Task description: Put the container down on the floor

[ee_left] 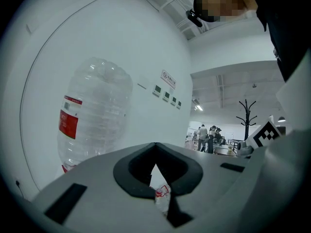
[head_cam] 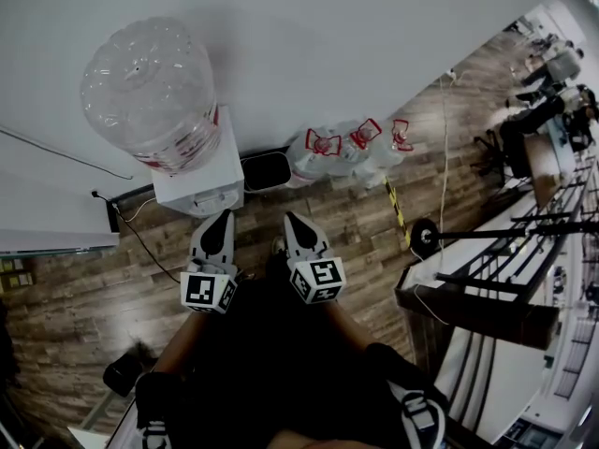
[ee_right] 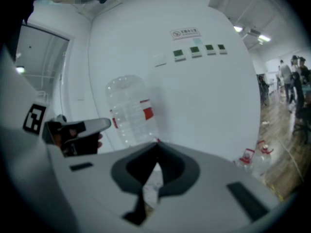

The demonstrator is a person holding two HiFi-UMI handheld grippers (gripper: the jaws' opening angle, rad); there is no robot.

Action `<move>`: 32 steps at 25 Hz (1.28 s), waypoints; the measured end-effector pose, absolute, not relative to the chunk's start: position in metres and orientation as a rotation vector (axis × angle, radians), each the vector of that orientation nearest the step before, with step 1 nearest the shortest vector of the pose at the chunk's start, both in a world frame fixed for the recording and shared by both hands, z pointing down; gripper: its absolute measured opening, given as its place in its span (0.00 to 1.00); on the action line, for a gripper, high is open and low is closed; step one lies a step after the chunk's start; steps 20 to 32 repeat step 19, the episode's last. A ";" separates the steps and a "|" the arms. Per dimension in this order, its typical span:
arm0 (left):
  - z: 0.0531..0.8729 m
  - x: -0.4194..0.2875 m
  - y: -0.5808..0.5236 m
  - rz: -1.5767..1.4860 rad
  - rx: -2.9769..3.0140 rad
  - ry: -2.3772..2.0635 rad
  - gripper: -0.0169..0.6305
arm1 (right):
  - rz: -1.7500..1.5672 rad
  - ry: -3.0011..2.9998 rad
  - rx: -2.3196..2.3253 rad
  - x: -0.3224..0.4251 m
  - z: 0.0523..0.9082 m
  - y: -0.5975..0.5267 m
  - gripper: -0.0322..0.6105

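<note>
Fingers (head_cam: 216, 238) of your left gripper (head_cam: 223, 217) and right gripper (head_cam: 292, 221) are pressed together on nothing, pointing at the wall. Ahead and left of them, a big clear bottle (head_cam: 150, 92) sits neck-down on the dispenser (head_cam: 198, 183). Ahead and right, red-handled bottles (head_cam: 348, 150) stand on the floor (head_cam: 356, 227). You are either about to fetch the top bottle, or a container already stands down among those. What they hold cannot be told.

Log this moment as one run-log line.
left claw: shut, empty | right claw: shut, empty | container: upside down on dispenser, not on floor | spare bottles: on floor
</note>
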State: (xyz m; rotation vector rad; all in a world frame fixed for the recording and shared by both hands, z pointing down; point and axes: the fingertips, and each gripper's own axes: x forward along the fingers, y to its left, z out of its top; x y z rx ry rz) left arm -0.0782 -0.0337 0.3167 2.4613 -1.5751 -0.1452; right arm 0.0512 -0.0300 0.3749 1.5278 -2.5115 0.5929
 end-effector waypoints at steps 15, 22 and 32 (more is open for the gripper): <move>0.322 -0.074 -0.027 -0.148 2.457 -1.575 0.07 | 0.601 -2.515 1.509 0.053 0.379 -0.025 0.10; 0.321 -0.071 -0.026 -0.141 2.463 -1.576 0.07 | 0.603 -2.513 1.510 0.056 0.380 -0.024 0.10; 0.321 -0.071 -0.026 -0.141 2.463 -1.576 0.07 | 0.603 -2.513 1.510 0.056 0.380 -0.024 0.10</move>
